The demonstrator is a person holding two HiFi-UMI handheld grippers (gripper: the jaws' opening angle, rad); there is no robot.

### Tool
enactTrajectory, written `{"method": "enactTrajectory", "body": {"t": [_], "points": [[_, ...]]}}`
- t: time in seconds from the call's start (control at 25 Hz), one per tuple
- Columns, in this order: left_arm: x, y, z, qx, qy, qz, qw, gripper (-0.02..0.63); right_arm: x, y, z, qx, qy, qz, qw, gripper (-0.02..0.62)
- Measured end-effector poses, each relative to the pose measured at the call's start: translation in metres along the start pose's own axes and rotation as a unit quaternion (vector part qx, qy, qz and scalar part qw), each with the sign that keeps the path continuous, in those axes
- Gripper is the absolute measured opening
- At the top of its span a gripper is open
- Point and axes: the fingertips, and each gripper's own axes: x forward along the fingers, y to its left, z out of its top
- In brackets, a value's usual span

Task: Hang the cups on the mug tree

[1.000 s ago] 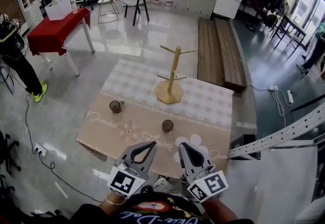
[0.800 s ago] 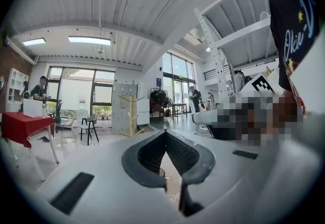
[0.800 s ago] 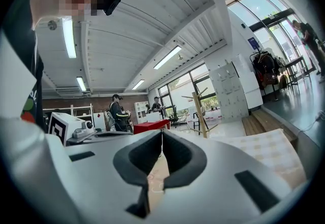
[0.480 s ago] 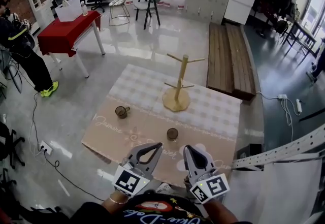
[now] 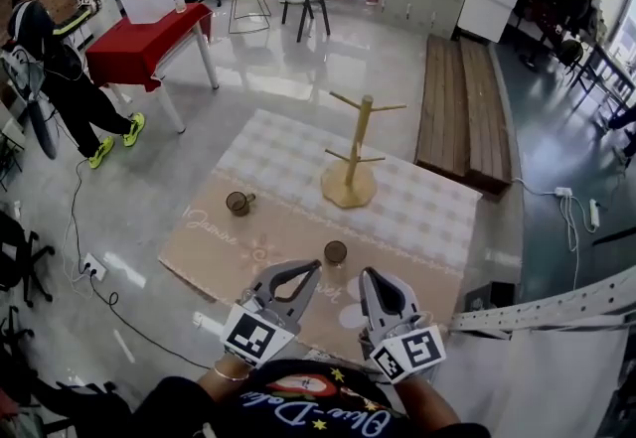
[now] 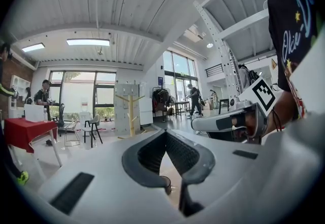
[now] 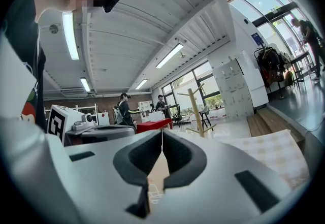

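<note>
- Pressed together and pinching nothing: left gripper (image 5: 310, 267), right gripper (image 5: 366, 274).
- Just ahead between both: near cup (image 5: 335, 251) on the counter (image 5: 417, 218); likely knocked over if approached with jaws unopened.
- Farther ahead-left: second cup (image 5: 238, 202).
- Well beyond: mug tree (image 5: 350, 153), pegs bare.

The head camera looks steeply down from above and behind both grippers, so the left gripper (image 5: 316, 268) and right gripper (image 5: 365, 273) sit close at its lower edge, the mat (image 5: 278, 219) spreading beyond their tips. Each gripper camera rides just behind its own jaws and looks about level along them — the grey jaw bodies fill the lower half. All three views share the mug tree (image 5: 350, 153), well ahead of both tips. The left gripper view also takes in the right gripper beside it and, seemingly, a cup (image 6: 165, 183) just past its tips.
</note>
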Motion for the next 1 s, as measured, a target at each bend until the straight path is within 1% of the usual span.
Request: {"method": "enactTrajectory", "body": {"t": [0.28, 0.52, 0.64, 0.72, 0.88, 1.0], "points": [[0.014, -0.002, 0.002, 0.0, -0.007, 0.007, 0.9999, 0.008, 0.004, -0.012, -0.002, 0.0, 0.003, 0.012, 1.0, 0.011], [0.017, -0.004, -0.002, -0.005, 0.0, 0.015, 0.9999, 0.008, 0.006, -0.014, -0.003, -0.001, 0.001, 0.023, 1.0, 0.011], [0.015, -0.004, -0.003, 0.004, 0.002, 0.021, 0.9998, 0.008, 0.006, -0.016, -0.008, 0.002, 0.003, 0.029, 1.0, 0.011], [0.012, -0.003, -0.004, 0.009, 0.005, 0.027, 0.9996, 0.008, 0.008, -0.016, -0.012, 0.007, 0.008, 0.034, 0.999, 0.011], [0.005, 0.001, -0.007, -0.001, 0.012, 0.052, 0.9986, 0.008, 0.011, -0.014, -0.016, 0.011, 0.014, 0.05, 0.999, 0.011], [0.002, 0.004, -0.008, 0.0, 0.016, 0.062, 0.9979, 0.008, 0.017, -0.013, -0.017, 0.012, 0.015, 0.059, 0.998, 0.011]]}}
